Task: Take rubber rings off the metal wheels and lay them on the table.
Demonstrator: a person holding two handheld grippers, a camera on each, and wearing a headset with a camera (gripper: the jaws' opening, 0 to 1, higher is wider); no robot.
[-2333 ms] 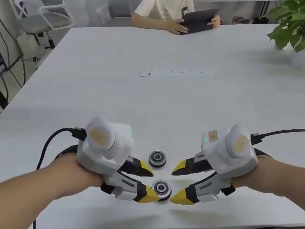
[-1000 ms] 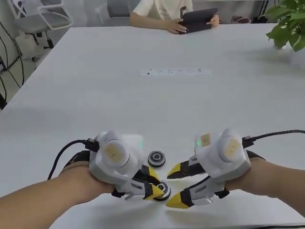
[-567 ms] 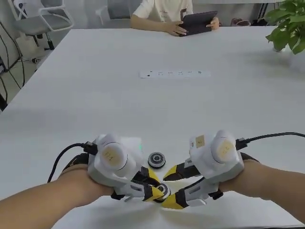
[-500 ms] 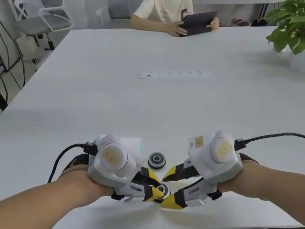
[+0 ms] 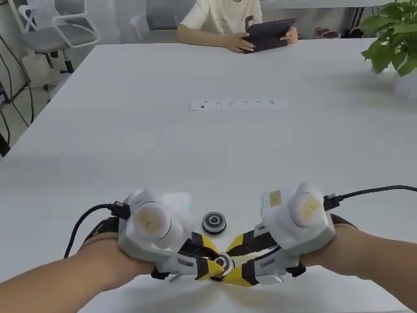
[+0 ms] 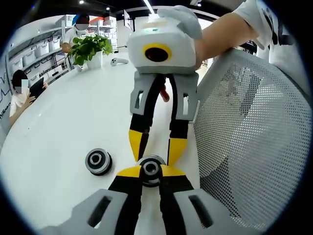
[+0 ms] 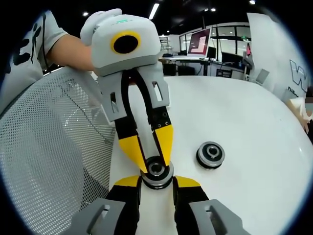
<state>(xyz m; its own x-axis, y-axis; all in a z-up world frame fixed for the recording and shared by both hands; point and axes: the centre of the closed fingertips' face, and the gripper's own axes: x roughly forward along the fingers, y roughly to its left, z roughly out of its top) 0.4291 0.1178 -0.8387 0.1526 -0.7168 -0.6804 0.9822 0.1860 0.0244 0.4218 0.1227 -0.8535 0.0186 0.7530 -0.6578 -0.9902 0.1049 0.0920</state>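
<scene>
The white, yellow-tipped left gripper [image 5: 210, 265] and right gripper [image 5: 234, 266] face each other, tips meeting, both nipping one small metal wheel [image 5: 222, 263].

I can read very little from here. In the right gripper view, one large dark letter W stands on a white panel [image 7: 295, 73] at the right edge. The small marks below it are too fine for me to read. Dark block letters run across the person's grey sleeve [image 7: 25, 46] at the upper left of that view, but folds break them up and I can't make out a word. In the head view, a small tan label [image 5: 274, 198] sits on the right gripper [image 5: 229, 263], its print too blurred to read.
</scene>
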